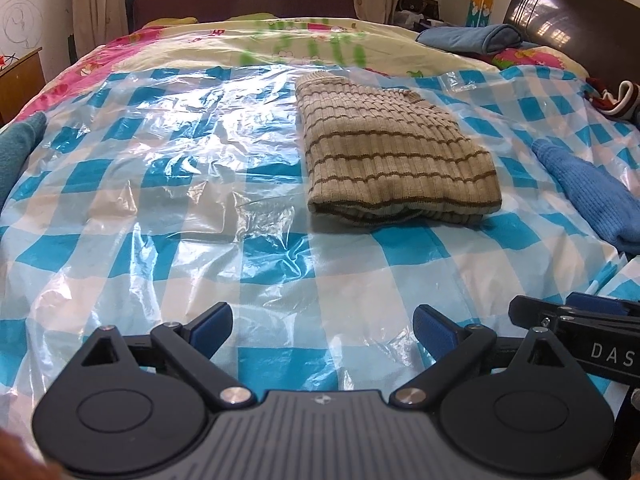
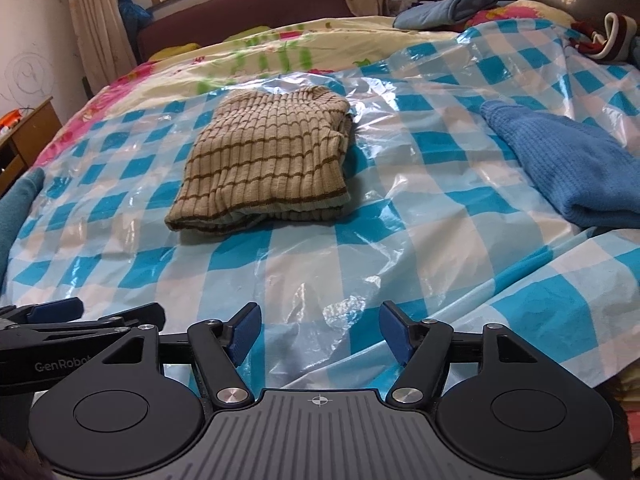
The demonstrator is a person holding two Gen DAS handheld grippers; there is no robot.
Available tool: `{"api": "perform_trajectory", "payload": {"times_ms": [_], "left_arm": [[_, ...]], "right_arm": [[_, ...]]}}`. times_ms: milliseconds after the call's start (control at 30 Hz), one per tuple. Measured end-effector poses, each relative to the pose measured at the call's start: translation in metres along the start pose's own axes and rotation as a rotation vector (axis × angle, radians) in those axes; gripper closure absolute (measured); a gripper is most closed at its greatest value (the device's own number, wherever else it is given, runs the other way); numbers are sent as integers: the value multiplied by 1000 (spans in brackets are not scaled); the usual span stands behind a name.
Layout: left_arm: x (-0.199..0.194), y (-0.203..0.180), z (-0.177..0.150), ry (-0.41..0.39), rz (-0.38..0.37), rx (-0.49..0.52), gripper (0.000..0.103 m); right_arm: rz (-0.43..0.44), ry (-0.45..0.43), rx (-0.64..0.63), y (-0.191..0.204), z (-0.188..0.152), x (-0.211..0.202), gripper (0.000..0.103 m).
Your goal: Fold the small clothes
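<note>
A beige knitted garment with brown stripes [image 1: 394,152] lies folded on the blue-and-white checked plastic sheet [image 1: 180,208] over the bed; it also shows in the right wrist view [image 2: 266,160]. My left gripper [image 1: 322,330] is open and empty, low over the sheet's near edge, well short of the garment. My right gripper [image 2: 320,332] is open and empty, beside the left one, also near the front edge. The right gripper shows at the right edge of the left wrist view [image 1: 576,316], and the left gripper at the left edge of the right wrist view [image 2: 80,316].
A blue knitted garment [image 2: 560,168] lies to the right on the sheet. A teal cloth [image 1: 16,148] lies at the left edge. A folded blue towel [image 1: 472,38] and a red-and-white garment [image 2: 608,36] lie near the dark headboard [image 1: 568,12]. A wooden cabinet [image 2: 24,140] stands left of the bed.
</note>
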State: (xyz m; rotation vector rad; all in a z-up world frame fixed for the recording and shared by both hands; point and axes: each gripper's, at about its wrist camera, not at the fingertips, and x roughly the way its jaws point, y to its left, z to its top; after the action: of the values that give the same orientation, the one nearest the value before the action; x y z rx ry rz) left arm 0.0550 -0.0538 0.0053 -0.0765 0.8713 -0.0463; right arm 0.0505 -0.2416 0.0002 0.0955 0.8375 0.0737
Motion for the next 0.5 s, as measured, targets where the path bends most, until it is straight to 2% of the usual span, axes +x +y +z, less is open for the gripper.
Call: {"api": "perform_trajectory", "payload": {"times_ms": [500], "left_arm": [[-2,0,-7,14,6,3,1]], "right_arm": [[-35,3,-28,4,-7,-3,31]]}}
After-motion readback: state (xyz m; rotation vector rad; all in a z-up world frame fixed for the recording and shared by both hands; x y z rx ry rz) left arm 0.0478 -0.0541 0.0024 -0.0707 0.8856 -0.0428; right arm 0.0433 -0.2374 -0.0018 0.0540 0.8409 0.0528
